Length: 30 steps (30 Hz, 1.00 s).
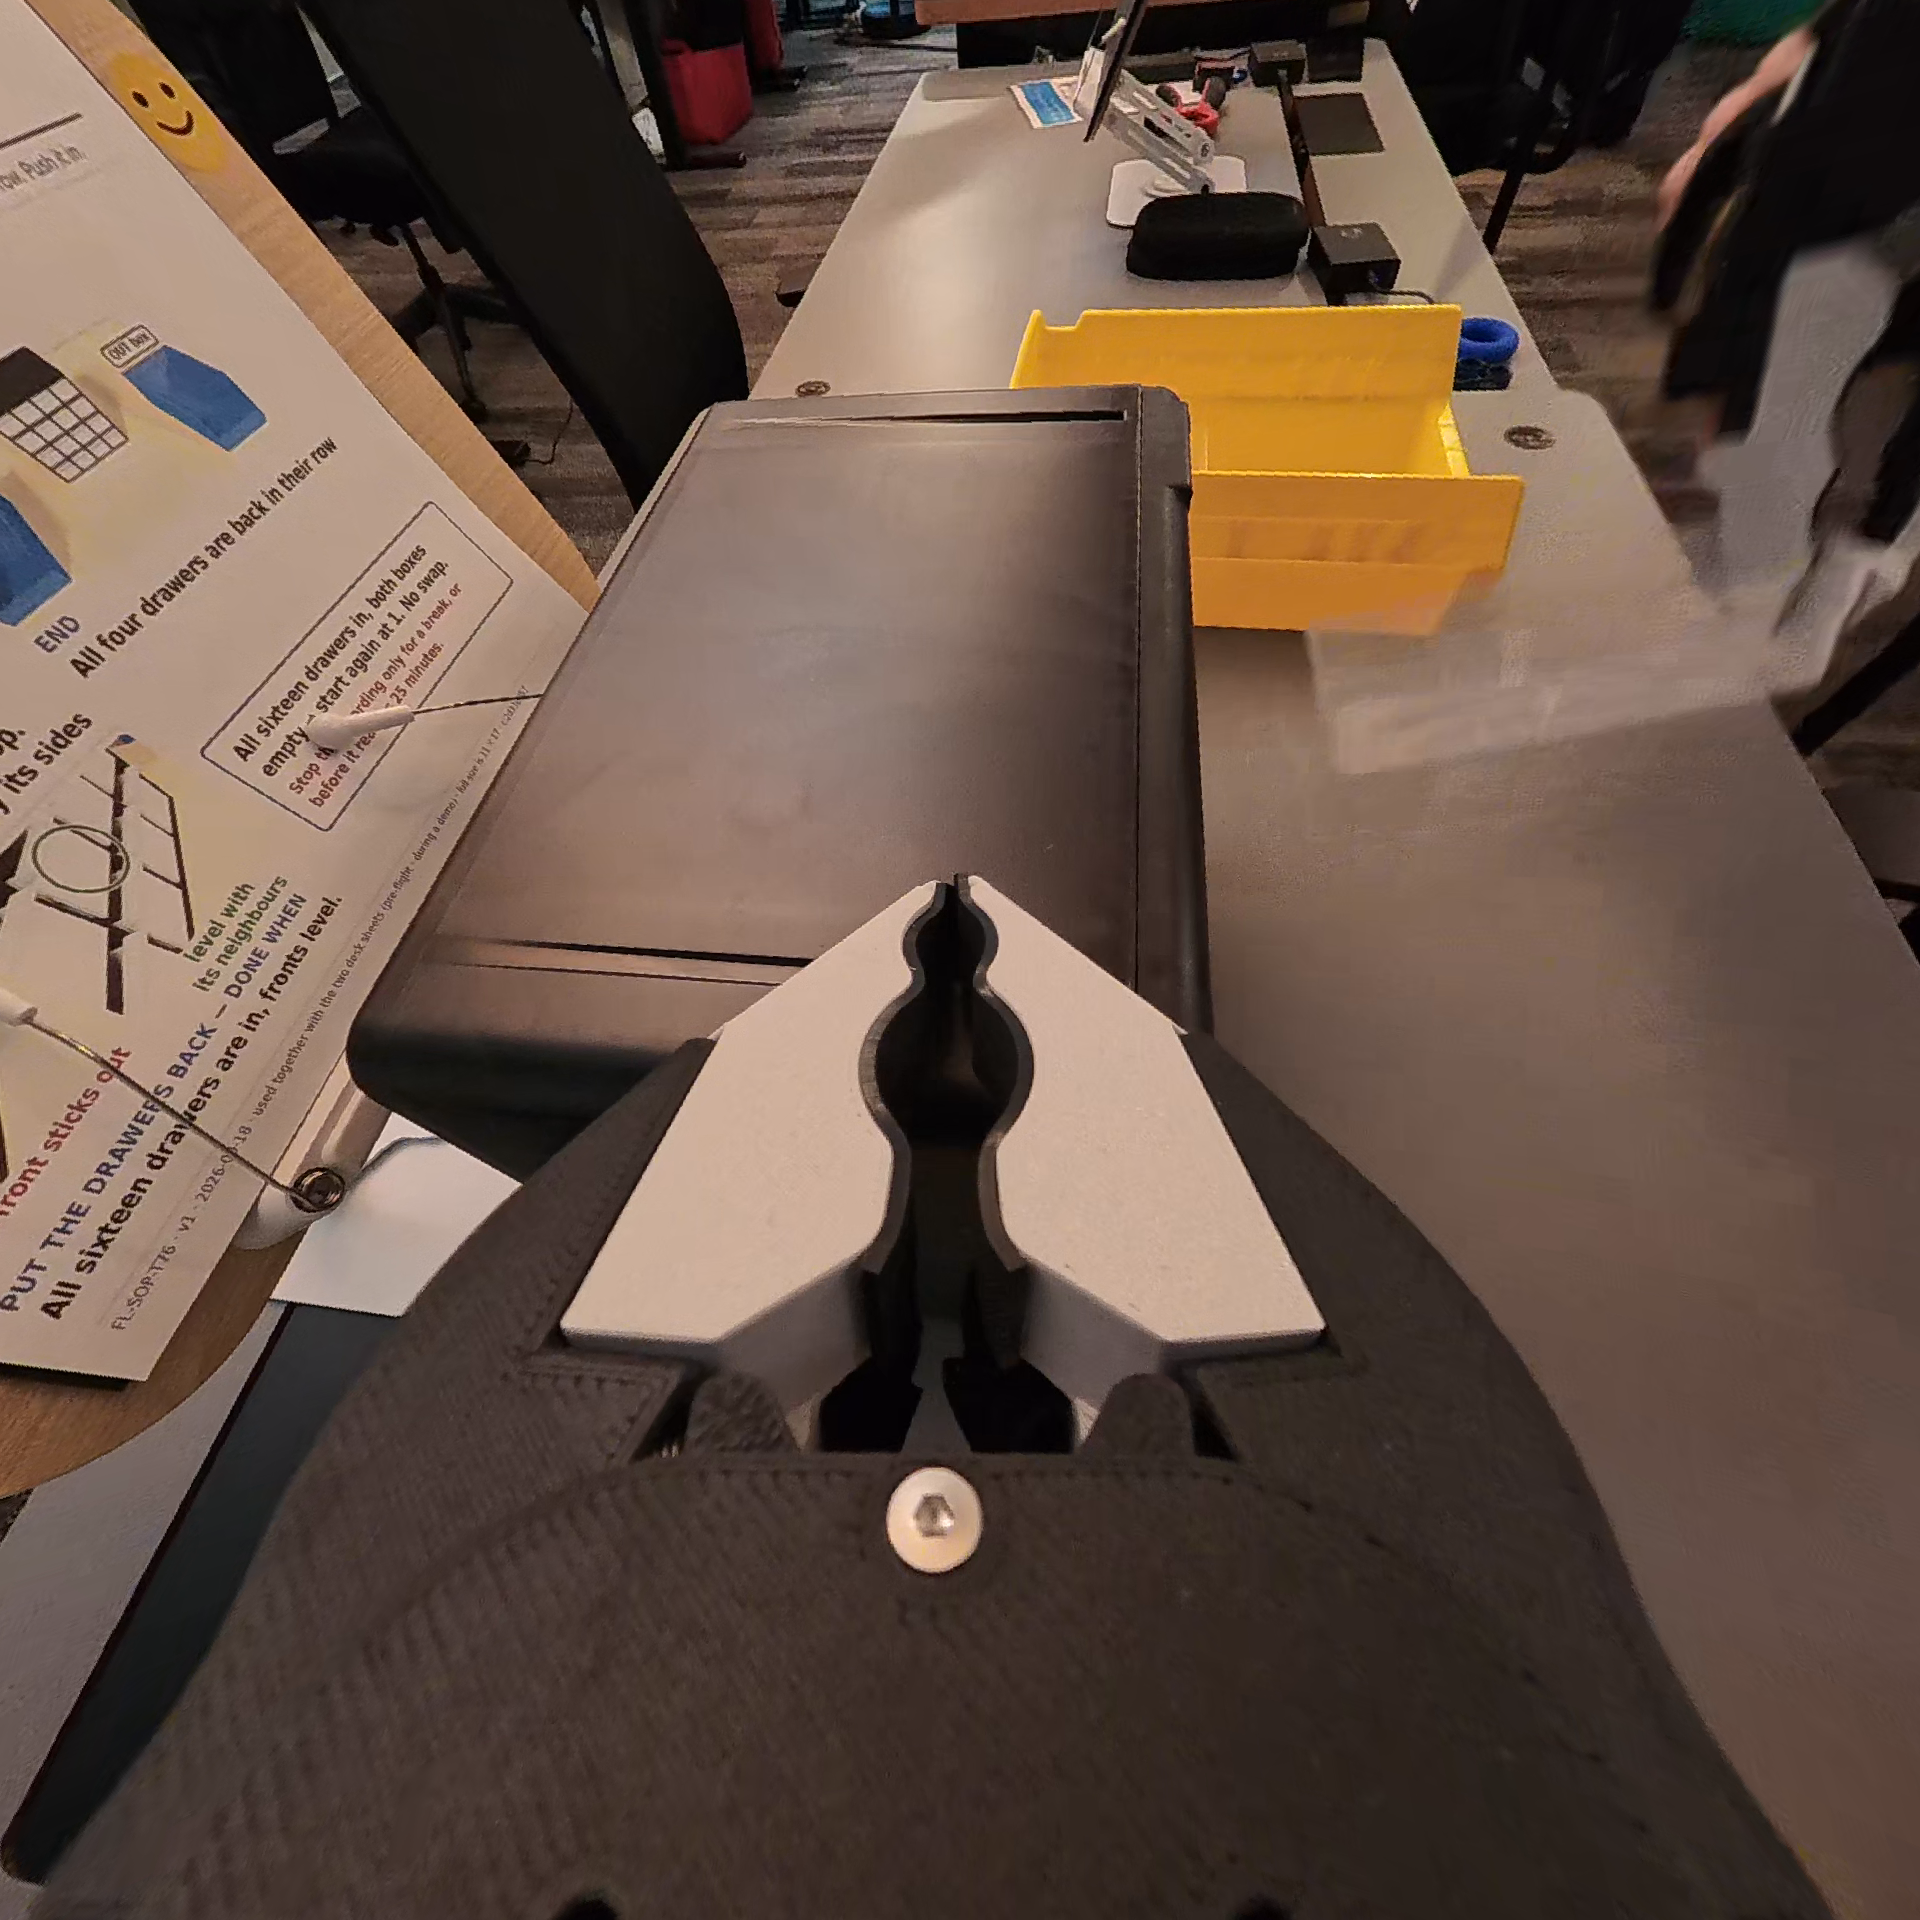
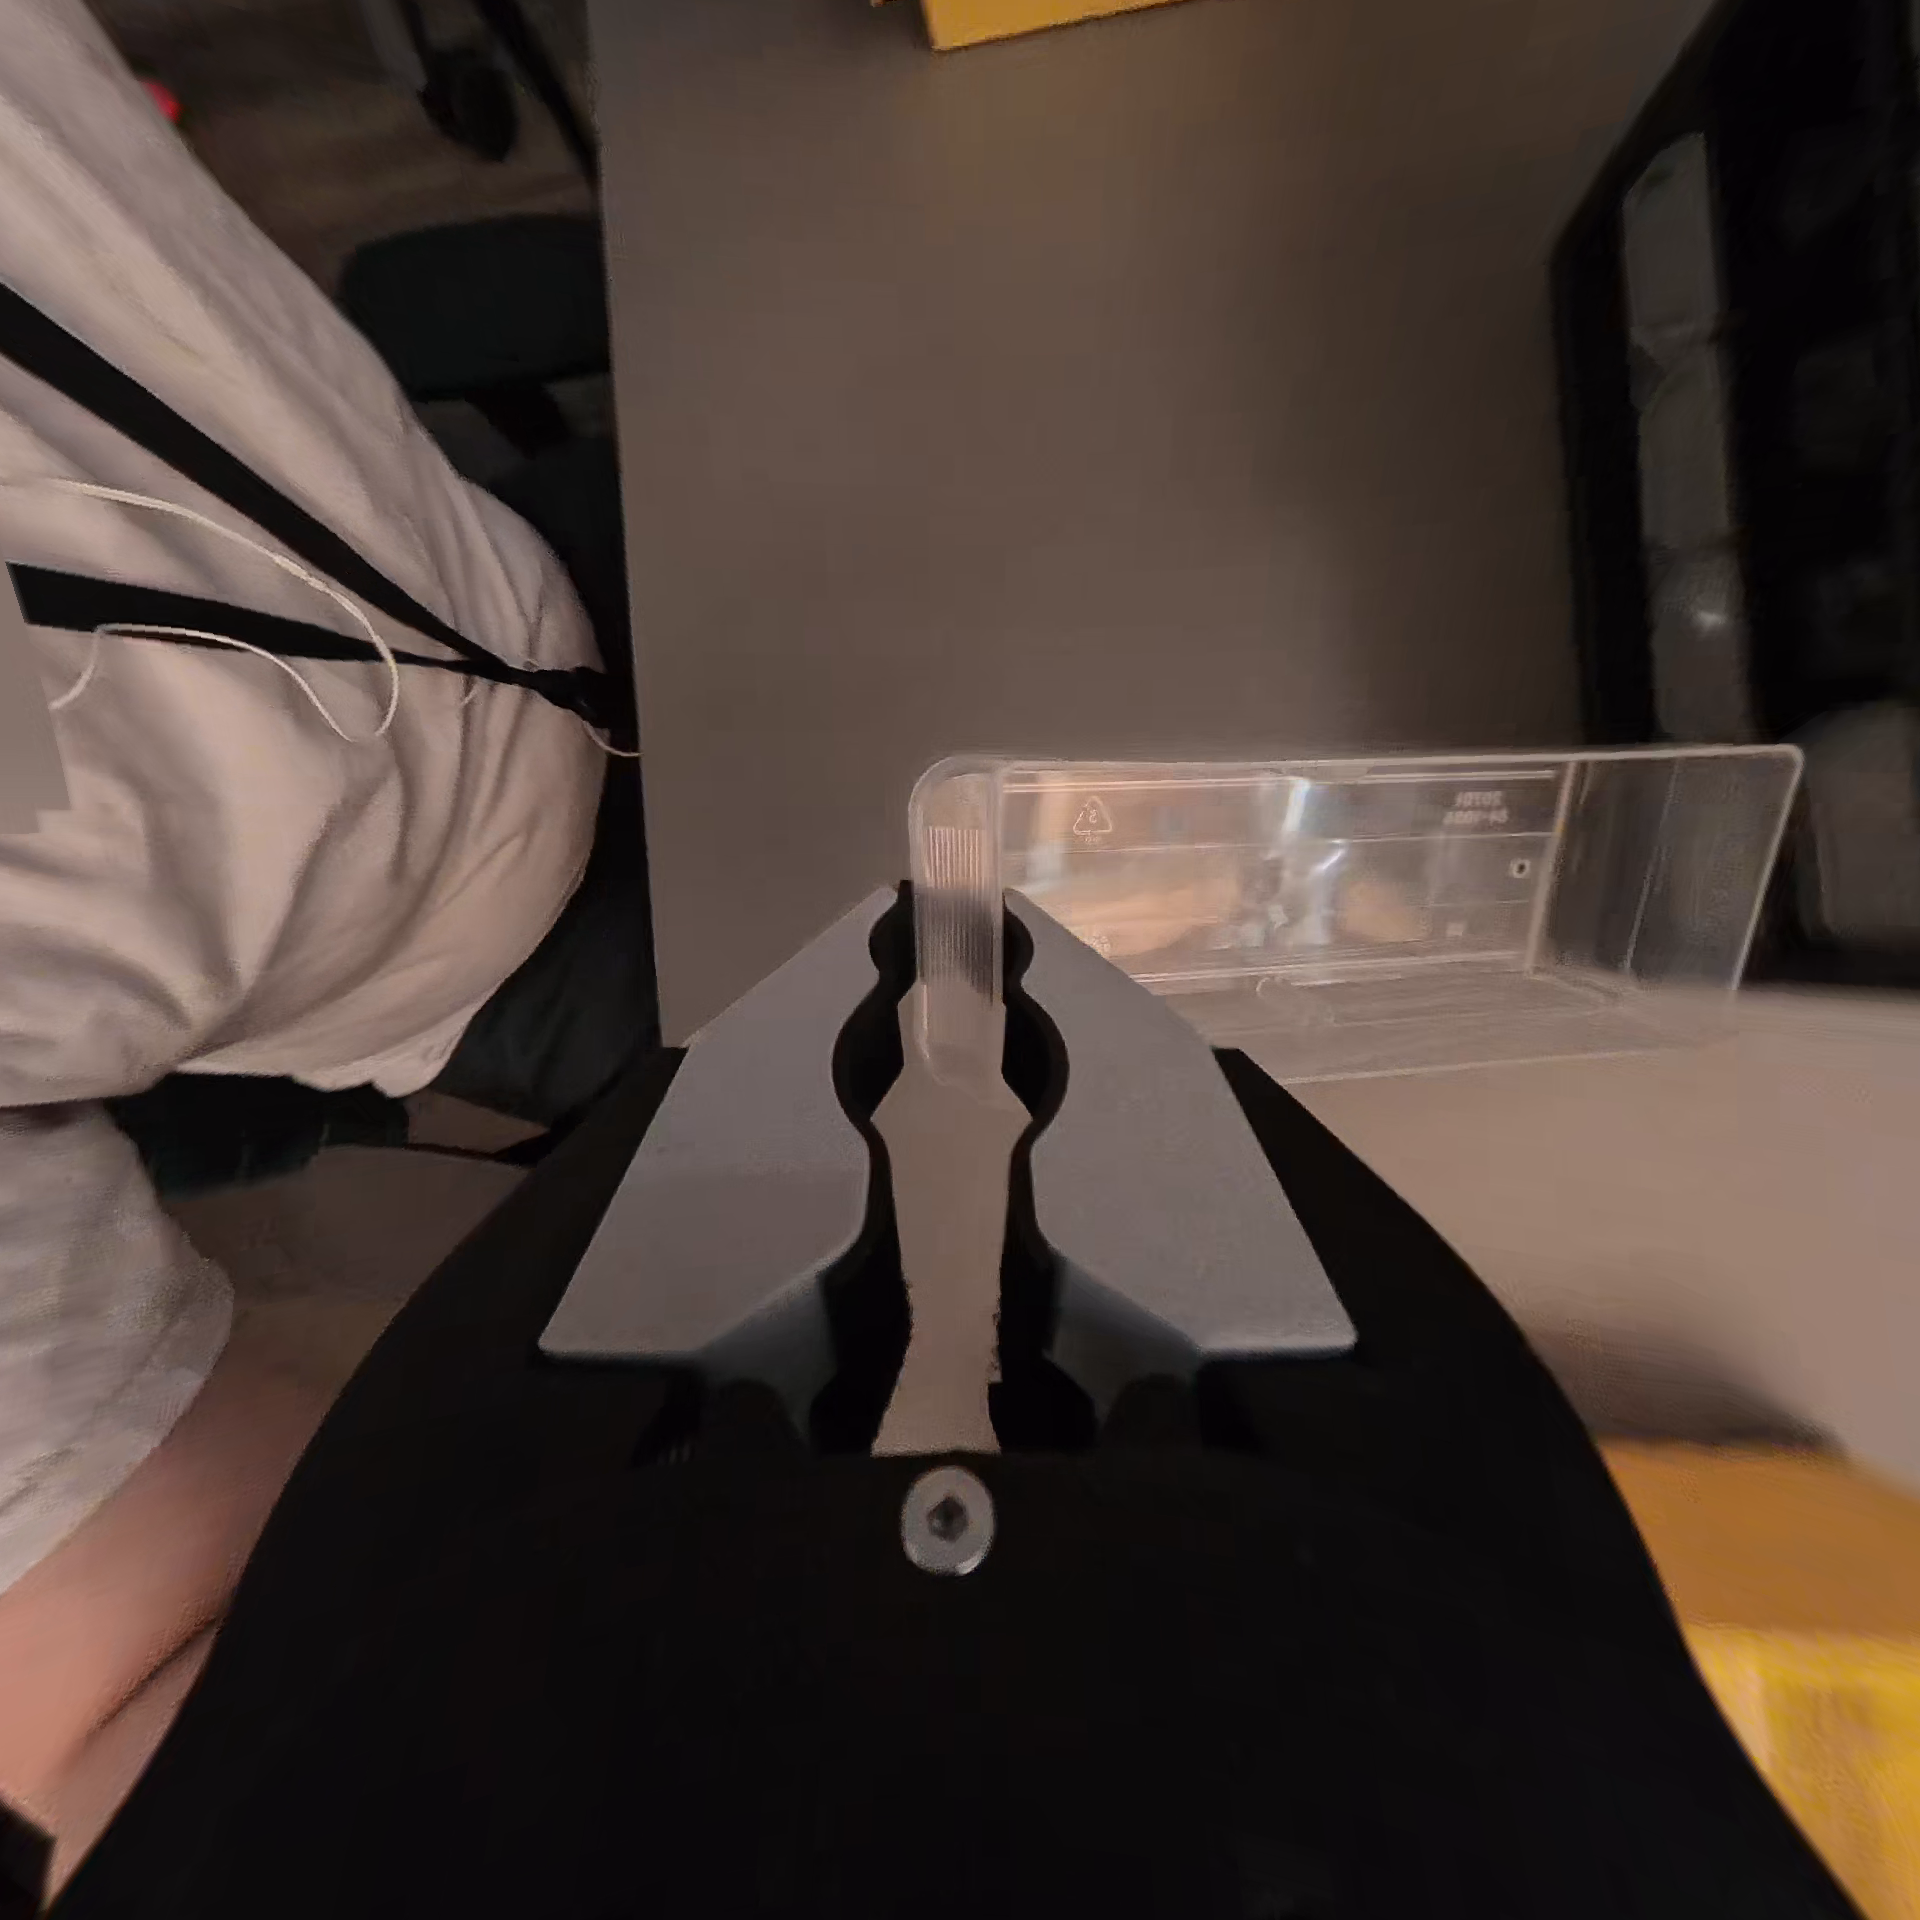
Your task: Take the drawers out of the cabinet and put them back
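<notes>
**Clear drawer held by its front tab, out of the cabinet**

Right gripper (image 2: 956, 914): fingers closed down to a narrow gap, pinching the ribbed pull tab of a clear drawer (image 2: 1351, 883). The drawer sticks out sideways to the right of the fingers, over the grey desk (image 2: 1091, 468). Cannot tell whether its underside touches the desk or hangs just above it; the lower edge is motion-blurred. It looks empty. The dark cabinet (image 2: 1766, 468) stands at the right edge of this view, near the drawer's far end.

Left gripper (image 1: 958, 894): fingers pressed together at the tips, nothing between them. It hovers over the flat top of the cabinet (image 1: 831, 675). A yellow bin (image 1: 1299, 488) sits on the desk just beyond the cabinet's far corner. An instruction sheet (image 1: 208, 623) leans on a stand to the left.

Handling judgement:
- Thin, transparent moulded plastic: likely light and fairly stiff, but smooth and slippery on bare faces.
- The ribbed tab is the best hold; the ridges give friction.
- Held at one end only, the long body acts as a lever and may droop or twist in the grip.
- Hard squeezing could crack the tab.
- For reinsertion, the rear end must meet its slot squarely; skew probably jams it.
</notes>
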Each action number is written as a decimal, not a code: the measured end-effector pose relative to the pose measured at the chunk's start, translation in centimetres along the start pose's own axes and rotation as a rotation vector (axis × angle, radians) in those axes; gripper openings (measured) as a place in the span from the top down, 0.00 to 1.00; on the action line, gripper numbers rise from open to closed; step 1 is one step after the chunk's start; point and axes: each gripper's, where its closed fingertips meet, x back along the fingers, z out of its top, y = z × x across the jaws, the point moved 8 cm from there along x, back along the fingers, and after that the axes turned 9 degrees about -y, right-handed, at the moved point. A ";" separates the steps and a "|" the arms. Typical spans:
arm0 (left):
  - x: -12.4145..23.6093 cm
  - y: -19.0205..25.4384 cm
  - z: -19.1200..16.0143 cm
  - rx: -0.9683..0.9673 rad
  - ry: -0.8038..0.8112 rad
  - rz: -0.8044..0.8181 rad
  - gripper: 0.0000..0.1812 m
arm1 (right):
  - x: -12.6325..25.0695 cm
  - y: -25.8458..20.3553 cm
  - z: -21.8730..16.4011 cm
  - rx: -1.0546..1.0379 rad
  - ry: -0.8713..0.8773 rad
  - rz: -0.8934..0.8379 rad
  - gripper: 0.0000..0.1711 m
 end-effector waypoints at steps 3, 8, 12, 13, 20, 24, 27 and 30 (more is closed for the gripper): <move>0.0 -0.1 0.0 0.006 0.008 -0.009 1.00 | 6.7 -0.8 -4.5 -0.209 0.086 -0.307 0.93; 0.0 0.0 -0.1 0.011 0.012 -0.006 1.00 | 10.9 3.2 -13.7 -0.794 0.233 -0.292 0.94; 0.0 0.0 -0.1 0.014 0.013 -0.001 1.00 | 7.2 6.6 -18.9 -1.097 0.243 -0.147 0.94; 0.0 0.0 -0.1 0.014 0.012 0.000 1.00 | 6.2 7.0 -19.9 -1.140 0.225 -0.139 0.94; 0.0 0.0 0.1 0.005 -0.007 0.003 1.00 | 1.0 10.5 -23.2 -1.260 0.050 -0.221 0.94; 0.0 0.0 0.1 0.004 -0.011 0.003 1.00 | -1.0 12.1 -23.5 -1.236 -0.051 -0.265 0.93; 0.0 0.0 0.1 0.006 -0.012 0.001 1.00 | -1.8 13.1 -23.2 -1.243 -0.033 -0.262 0.92; 0.0 0.0 0.2 0.000 -0.021 0.003 1.00 | -2.2 13.8 -23.0 -1.245 -0.012 -0.247 0.89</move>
